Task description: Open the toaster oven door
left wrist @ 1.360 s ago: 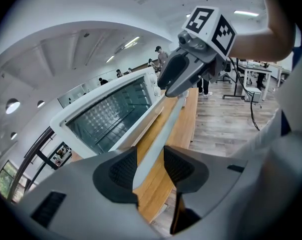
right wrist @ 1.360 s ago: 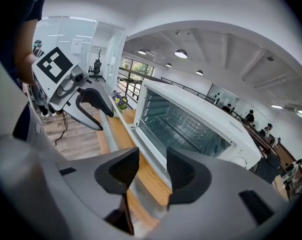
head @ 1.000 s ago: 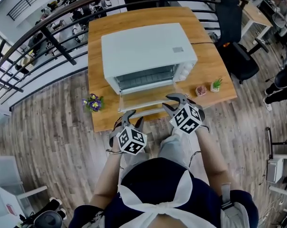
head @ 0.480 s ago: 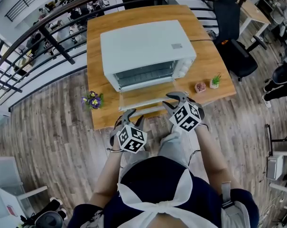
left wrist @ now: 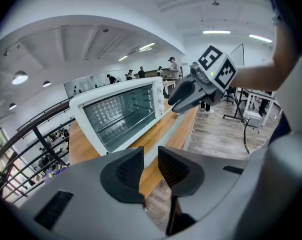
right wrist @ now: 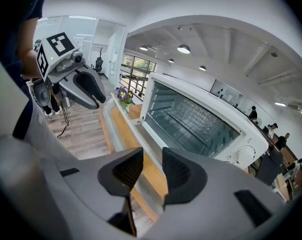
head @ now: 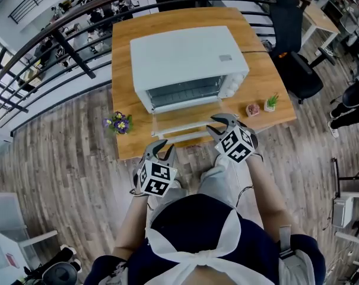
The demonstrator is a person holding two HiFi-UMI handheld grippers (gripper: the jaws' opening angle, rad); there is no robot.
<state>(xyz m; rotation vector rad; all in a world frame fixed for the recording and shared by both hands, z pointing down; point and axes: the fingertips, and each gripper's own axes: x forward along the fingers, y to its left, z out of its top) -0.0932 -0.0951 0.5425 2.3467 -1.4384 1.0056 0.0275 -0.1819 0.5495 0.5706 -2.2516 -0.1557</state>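
A white box-shaped toaster oven sat on a light wooden table with its clear glass door already swung down flat, reaching out past the table's near edge, and a metal wire rack showing inside the open cavity. The door's pale bar handle ran along its near edge. The left hand-held gripper, grey with a cube of black-and-white square markers, hung just near of the handle's left end and apart from it. Its jaws had just been closing and stood only narrowly spread, with nothing between the ribbed pads. The right hand-held gripper was poised over the door's right near corner. Its jaws were a little apart, the door's edge lying in line with the gap, and neither pad could be seen pressing on it. White round dials lined the right end of the oven's front. A small bunch of purple and yellow flowers stood at the table's left near corner. A small pink pot and a small green plant in a white pot stood side by side near the right near corner. A black office chair stood on the grey plank floor to the table's right, and a black metal railing curved round the far side.
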